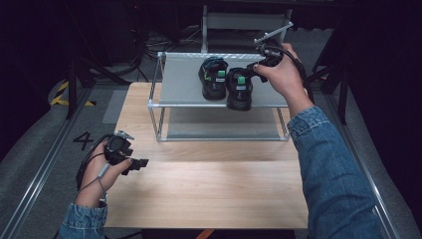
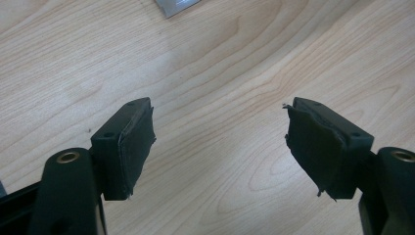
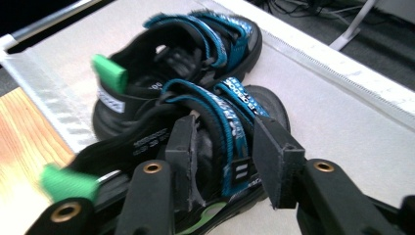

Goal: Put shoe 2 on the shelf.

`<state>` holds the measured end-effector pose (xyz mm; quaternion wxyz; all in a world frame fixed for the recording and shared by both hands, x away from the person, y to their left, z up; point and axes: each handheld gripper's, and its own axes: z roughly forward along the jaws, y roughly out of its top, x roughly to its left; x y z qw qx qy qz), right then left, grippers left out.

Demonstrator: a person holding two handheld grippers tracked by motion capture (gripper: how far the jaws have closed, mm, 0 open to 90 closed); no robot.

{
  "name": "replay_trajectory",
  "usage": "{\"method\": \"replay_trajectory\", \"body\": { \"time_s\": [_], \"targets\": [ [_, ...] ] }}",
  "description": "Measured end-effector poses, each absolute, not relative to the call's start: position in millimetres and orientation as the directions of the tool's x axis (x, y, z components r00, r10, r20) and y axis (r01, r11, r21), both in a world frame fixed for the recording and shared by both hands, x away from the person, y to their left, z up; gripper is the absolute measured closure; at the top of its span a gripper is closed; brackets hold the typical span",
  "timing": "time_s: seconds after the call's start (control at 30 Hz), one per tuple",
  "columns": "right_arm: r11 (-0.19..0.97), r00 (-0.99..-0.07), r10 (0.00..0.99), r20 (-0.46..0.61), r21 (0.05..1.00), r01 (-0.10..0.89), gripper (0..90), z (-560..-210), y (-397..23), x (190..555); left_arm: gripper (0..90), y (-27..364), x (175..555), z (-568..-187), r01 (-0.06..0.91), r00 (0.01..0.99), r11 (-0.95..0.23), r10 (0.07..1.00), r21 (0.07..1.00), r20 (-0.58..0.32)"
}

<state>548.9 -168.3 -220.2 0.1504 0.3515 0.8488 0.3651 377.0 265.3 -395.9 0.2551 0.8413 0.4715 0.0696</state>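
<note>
Right gripper view shows the right gripper (image 3: 222,164) with jaws apart around the near black-and-blue strapped sandal (image 3: 195,147) on the grey metal-framed shelf (image 3: 342,112), seemingly releasing it, so backing away comes next, while the left gripper (image 2: 220,142) hangs open over the pale wooden table (image 2: 220,63).

The left hand (image 1: 102,167) rests low at about eight o'clock in the high view, wrist straight, its left gripper (image 1: 141,163) pointing toward three o'clock with jaws spread wide and nothing between them. The right arm, in a denim sleeve (image 1: 328,174), reaches up toward one o'clock; the right hand (image 1: 281,74) angles the right gripper (image 3: 222,147) toward nine o'clock, jaws parted.
</note>
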Motion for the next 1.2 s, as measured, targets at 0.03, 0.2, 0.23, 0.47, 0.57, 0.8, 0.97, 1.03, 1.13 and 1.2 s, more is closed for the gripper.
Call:
{"method": "replay_trajectory", "body": {
  "time_s": [0.03,0.2,0.23,0.47,0.57,0.8,0.97,1.03,1.13,1.2],
  "targets": [
    [0.485,-0.708,0.706,-0.006,0.733,0.477,61.1,-218.0,-168.9,545.9,26.4,264.2,377.7,-396.0,0.758,0.545,-0.424,0.829,0.496,-0.124],
    [0.457,-0.682,0.731,-0.034,0.766,0.451,63.3,-205.5,-177.9,524.2,26.4,256.5,383.3,-394.9,0.749,0.563,-0.443,0.818,0.492,-0.121],
    [0.449,-0.679,0.733,-0.034,0.775,0.445,64.5,-203.4,-180.5,517.5,26.4,254.3,384.5,-394.8,0.745,0.569,-0.449,0.813,0.494,-0.119],
    [0.457,-0.712,0.702,-0.004,0.769,0.447,78.2,-213.3,-182.2,474.5,26.5,244.1,389.7,-394.3,0.734,0.588,-0.468,0.8,0.493,-0.116],
    [0.485,-0.738,0.675,-0.01,0.76,0.433,88.3,-224.5,-177.5,462.2,26.5,242.8,389.7,-394.0,0.733,0.591,-0.471,0.798,0.491,-0.116],
    [0.499,-0.757,0.653,0.018,0.741,0.448,90.0,-244.7,-168.4,450.6,26.5,246.2,385.7,-394.1,0.736,0.586,-0.47,0.803,0.487,-0.109],
    [0.489,-0.751,0.658,0.059,0.725,0.485,90.0,-259.9,-167.5,449.0,26.7,250.8,382.7,-393.3,0.741,0.574,-0.455,0.811,0.494,-0.114],
    [0.489,-0.753,0.654,0.068,0.722,0.49,90.0,-265.0,-167.4,447.9,26.7,251.6,381.7,-394.2,0.746,0.568,-0.451,0.815,0.49,-0.114],
    [0.486,-0.746,0.663,0.062,0.723,0.492,90.0,-268.5,-166.9,448.4,26.7,252.2,380.8,-395.1,0.75,0.566,-0.45,0.816,0.485,-0.118],
    [0.483,-0.744,0.666,0.053,0.729,0.485,90.0,-270.1,-166.3,450.1,26.6,252.8,379.8,-395.2,0.75,0.565,-0.449,0.817,0.486,-0.117]
  ]
}}
